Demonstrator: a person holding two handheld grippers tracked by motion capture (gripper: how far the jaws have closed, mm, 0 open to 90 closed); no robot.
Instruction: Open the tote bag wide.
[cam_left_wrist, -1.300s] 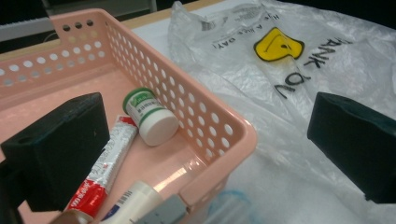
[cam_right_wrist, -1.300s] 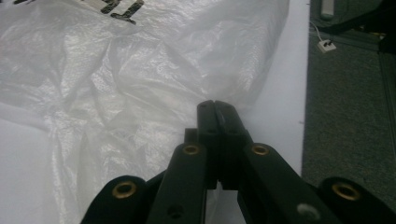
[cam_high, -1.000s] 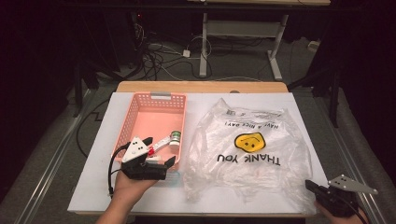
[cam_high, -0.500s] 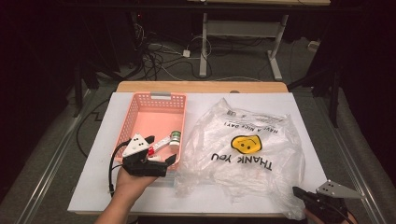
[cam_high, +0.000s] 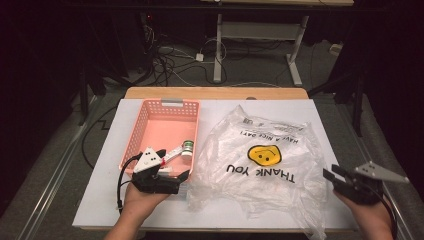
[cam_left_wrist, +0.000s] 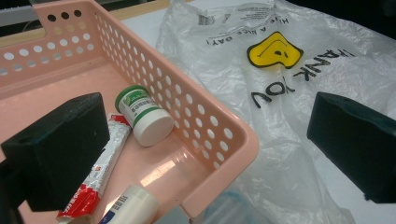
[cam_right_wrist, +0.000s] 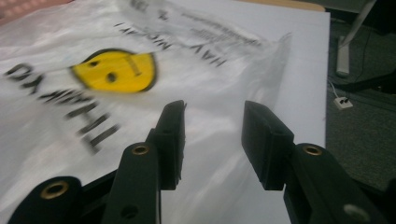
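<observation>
High view: bag (cam_high: 260, 165) flat at surface (cam_high: 320, 112) centre, basket (cam_high: 150, 112) at 9 o'clock. Thin, limp, slippery film; pinch loose edge. Both hand-held grippers, left (cam_high: 172, 176) and right (cam_high: 334, 176), gape empty.

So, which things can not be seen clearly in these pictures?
- Small bottle: label print too small, left gripper view.
- White tube: cut off by the bottom edge, left gripper view.
- Red-and-white sachet: partly behind a jaw.
- Plastic bag: lettering blurred, right gripper view; any contents cannot be told.
</observation>
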